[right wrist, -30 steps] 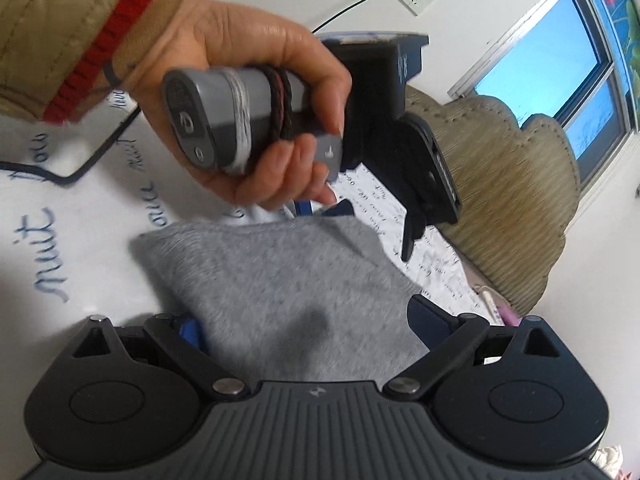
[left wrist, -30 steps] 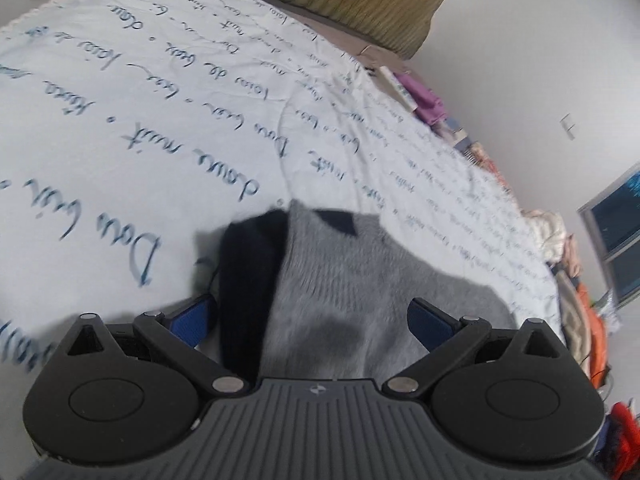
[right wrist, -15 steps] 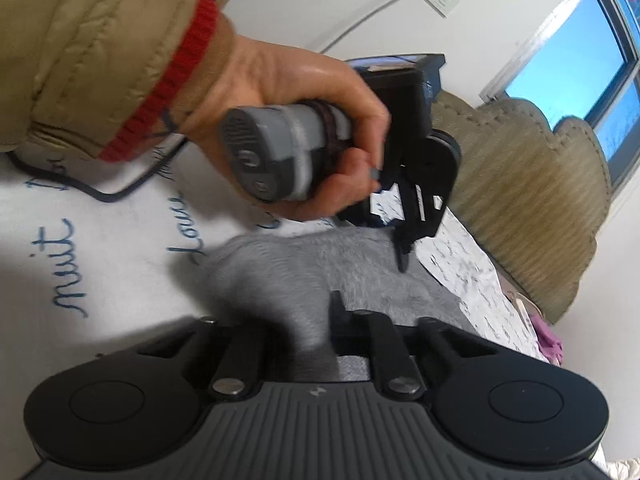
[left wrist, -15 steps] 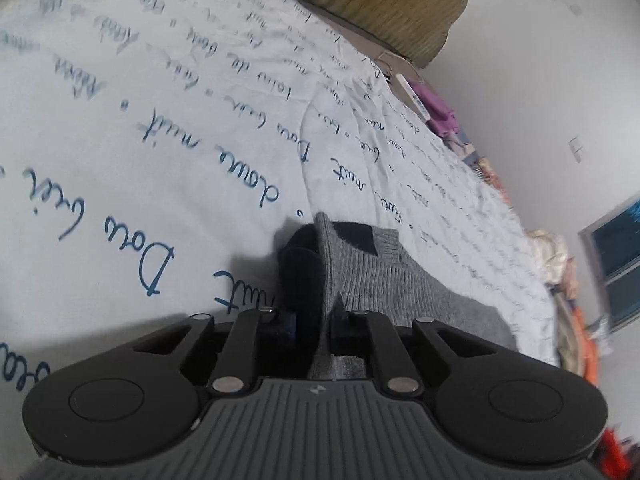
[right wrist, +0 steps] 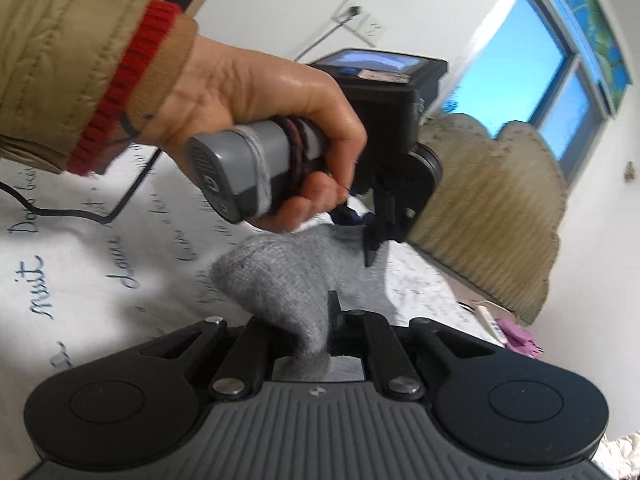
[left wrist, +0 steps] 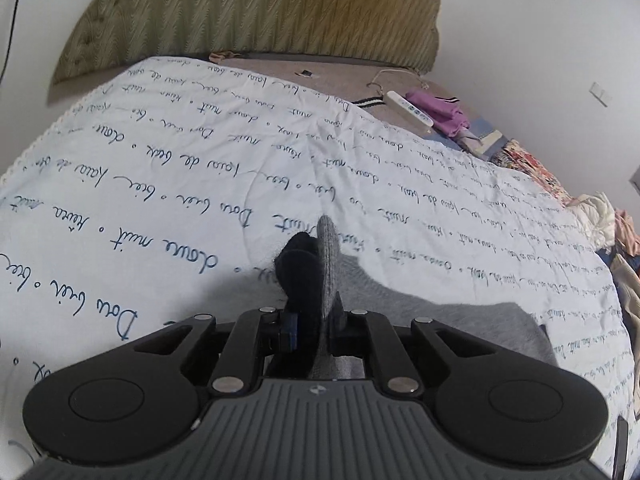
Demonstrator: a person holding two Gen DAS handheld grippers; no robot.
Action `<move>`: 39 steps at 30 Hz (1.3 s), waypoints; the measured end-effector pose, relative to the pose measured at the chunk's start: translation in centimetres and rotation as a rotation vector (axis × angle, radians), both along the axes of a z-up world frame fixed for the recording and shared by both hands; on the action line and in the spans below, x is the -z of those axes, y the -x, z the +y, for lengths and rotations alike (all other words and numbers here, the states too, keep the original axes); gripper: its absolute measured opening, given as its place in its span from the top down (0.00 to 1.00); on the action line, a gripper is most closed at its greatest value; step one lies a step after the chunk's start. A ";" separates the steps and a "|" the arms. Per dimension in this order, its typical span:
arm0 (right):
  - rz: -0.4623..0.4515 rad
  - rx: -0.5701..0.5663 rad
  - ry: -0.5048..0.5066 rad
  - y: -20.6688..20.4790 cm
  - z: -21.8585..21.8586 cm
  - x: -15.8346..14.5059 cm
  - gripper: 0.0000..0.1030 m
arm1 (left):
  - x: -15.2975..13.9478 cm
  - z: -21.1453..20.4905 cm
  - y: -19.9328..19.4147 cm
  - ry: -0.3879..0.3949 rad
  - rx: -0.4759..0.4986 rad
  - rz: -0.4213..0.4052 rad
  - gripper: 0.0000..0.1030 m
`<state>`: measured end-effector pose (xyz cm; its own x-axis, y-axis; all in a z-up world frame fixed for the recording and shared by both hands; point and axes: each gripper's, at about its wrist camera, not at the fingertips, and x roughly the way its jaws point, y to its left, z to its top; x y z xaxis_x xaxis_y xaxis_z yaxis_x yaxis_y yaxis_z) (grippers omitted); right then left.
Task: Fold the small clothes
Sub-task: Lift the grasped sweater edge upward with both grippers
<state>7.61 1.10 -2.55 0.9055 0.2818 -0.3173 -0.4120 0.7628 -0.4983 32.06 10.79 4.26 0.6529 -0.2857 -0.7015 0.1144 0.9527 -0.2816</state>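
Left gripper clenched on grey sock cuff; right gripper clenched on toe. Only right view shows hand.

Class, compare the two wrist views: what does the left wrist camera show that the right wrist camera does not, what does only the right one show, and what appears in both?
Only the left wrist view shows the sock's dark navy end and the pile of clothes at the bed's far edge.

Only the right wrist view shows the person's hand holding the left gripper, the window and the wall socket.

Both show the grey sock pinched in shut jaws, the script-printed bedsheet and the headboard.
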 end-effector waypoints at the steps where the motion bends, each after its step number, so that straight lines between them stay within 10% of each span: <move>1: -0.004 0.014 -0.008 0.0 -0.7 -0.2 0.94 | -0.5 -0.6 0.1 -0.007 -0.008 -0.001 0.89; 19: -0.069 0.190 -0.130 2.2 -10.8 -2.1 0.94 | -6.4 -14.1 3.8 -0.169 0.022 -0.137 0.89; 39: 0.074 0.355 -0.356 2.8 -21.6 -1.2 0.94 | -2.9 -29.4 4.9 -0.276 0.161 -0.151 0.89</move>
